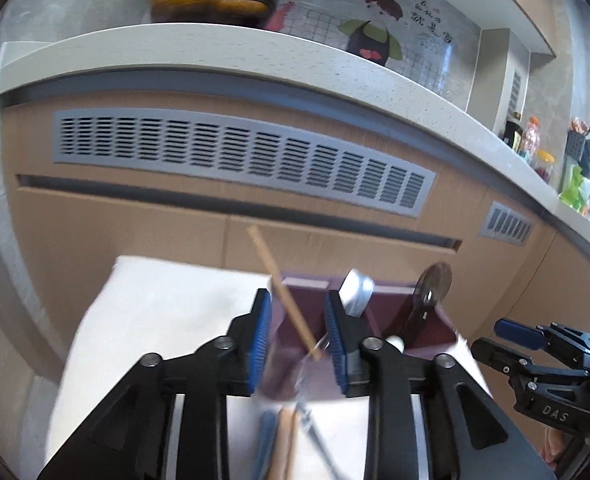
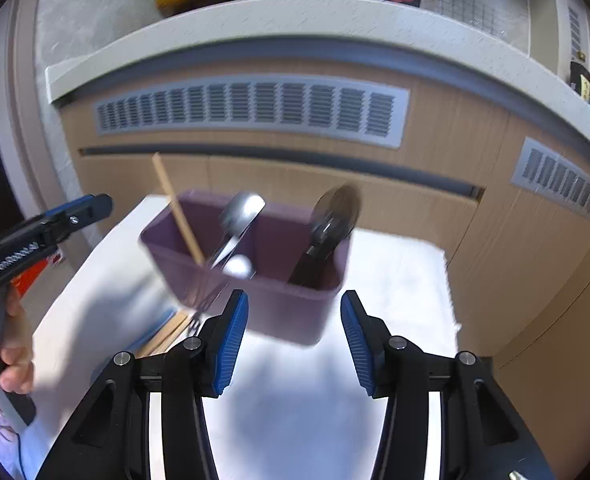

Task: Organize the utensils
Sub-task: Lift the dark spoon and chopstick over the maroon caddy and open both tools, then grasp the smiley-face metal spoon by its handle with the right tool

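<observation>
Right gripper [image 2: 294,338] jaws apart, empty, just short of purple caddy [image 2: 255,304] on white table [image 2: 395,280]. Left gripper [image 1: 298,340] parted too, straddling caddy's left compartment. Chopstick [image 2: 179,210], spoon [image 2: 241,214], pizza cutter [image 2: 331,220] stand inside; loose utensils [image 2: 167,330] lie left of caddy

Right gripper [image 2: 294,336] open, just before purple holder [image 2: 279,308] on white table [image 2: 395,264]. Inside: chopstick [image 2: 179,210], spoon [image 2: 241,216], pizza cutter [image 2: 331,216]. Left gripper [image 2: 75,210] beside.
</observation>
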The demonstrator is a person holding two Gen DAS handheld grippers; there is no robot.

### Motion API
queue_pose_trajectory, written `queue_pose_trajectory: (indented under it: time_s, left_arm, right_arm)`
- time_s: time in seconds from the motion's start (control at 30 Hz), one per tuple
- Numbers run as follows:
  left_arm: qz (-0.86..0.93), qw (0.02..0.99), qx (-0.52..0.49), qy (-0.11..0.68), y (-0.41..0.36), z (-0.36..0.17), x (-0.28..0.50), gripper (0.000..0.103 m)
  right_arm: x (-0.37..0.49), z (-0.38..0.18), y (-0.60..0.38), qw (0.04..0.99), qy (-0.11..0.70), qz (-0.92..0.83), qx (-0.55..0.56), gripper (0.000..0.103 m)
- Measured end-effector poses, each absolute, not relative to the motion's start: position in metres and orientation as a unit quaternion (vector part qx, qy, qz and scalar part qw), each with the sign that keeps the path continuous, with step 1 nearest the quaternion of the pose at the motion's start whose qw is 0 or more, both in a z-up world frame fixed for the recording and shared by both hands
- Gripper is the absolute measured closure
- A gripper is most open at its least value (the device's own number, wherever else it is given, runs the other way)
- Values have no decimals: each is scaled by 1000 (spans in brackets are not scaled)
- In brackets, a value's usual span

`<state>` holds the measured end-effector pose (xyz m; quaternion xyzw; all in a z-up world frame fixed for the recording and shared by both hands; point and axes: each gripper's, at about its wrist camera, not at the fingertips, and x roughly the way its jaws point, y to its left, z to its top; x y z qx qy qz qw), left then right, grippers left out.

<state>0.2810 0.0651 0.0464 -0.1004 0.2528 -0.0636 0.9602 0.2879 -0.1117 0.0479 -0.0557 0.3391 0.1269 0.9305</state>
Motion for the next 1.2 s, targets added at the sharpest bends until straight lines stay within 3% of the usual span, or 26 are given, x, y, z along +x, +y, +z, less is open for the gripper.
queue_pose_trajectory:
  time_s: [0.23, 0.53, 0.7, 0.77, 0.83, 1.2]
  left_arm:
    - [-32, 950, -85, 300, 91, 19, 224, 71]
    - [-10, 922, -105, 374, 114, -39, 186, 69]
    - [-22, 913, -107, 393, 113, -53, 182, 69]
    - [-26, 911, -107, 397, 111, -55, 182, 69]
    - [-30, 909, -106, 401, 108, -56, 182, 69]
    - [-120, 900, -58, 416, 62, -47, 190, 69]
  right_arm:
    - [271, 8, -74, 900, 393, 182, -48, 58]
    - [273, -42, -22, 863, 455, 204, -77, 77]
    - [278, -58, -18, 859, 468, 189, -81, 77]
    - [278, -62, -19, 857, 473, 189, -79, 82]
    - [277, -63, -20, 857, 472, 189, -84, 94]
    - [246, -59, -81, 864, 469, 172, -68, 95]
